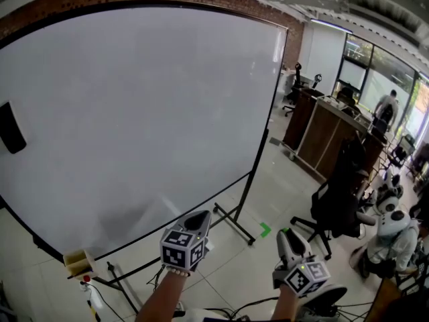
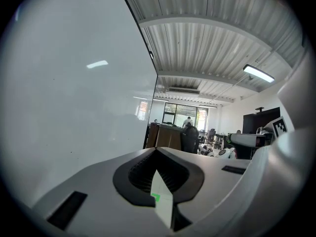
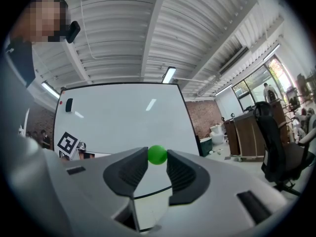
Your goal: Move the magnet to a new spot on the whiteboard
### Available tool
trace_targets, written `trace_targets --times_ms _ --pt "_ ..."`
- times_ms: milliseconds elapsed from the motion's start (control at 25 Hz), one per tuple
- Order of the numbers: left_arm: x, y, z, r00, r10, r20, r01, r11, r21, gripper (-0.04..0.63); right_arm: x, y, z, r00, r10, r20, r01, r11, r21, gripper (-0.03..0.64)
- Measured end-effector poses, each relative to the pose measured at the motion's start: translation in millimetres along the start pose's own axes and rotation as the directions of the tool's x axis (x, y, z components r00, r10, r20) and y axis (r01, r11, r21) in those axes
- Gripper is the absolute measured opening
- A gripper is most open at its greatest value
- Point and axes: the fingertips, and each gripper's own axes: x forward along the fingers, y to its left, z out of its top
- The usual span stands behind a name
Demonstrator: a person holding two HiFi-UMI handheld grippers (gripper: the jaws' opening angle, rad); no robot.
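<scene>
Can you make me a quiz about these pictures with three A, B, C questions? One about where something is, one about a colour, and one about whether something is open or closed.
1. Where does the black oblong block sit on the big white whiteboard?
A. by its left edge
B. in the middle
C. at the bottom right corner

2. What colour is the small round magnet in the right gripper?
A. red
B. green
C. blue

3. How are the jaws of the left gripper?
A. wide apart
B. squeezing a pen
C. closed together, holding nothing

Answers:
1 A: the head view shows the block at the board's left edge.
2 B: the right gripper view shows a green ball pinched between the jaw tips.
3 C: the left gripper view shows the tips meeting with nothing between them.
</scene>
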Motion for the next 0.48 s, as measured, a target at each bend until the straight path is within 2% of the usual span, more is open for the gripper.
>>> trace_targets --times_ms 200,480 --pt "-5 5 3 1.0 0.009 0.007 -0.009 1.0 -0.002 -0.003 8 6 -10 0.999 0.04 -0.022 -0.04 0.999 0.004 0.137" --pt "-10 10 3 1.0 0.006 0.003 -0.006 1.0 0.004 -0.003 13 12 -12 0.998 0.051 -0.029 -0.051 0.999 0.001 0.137"
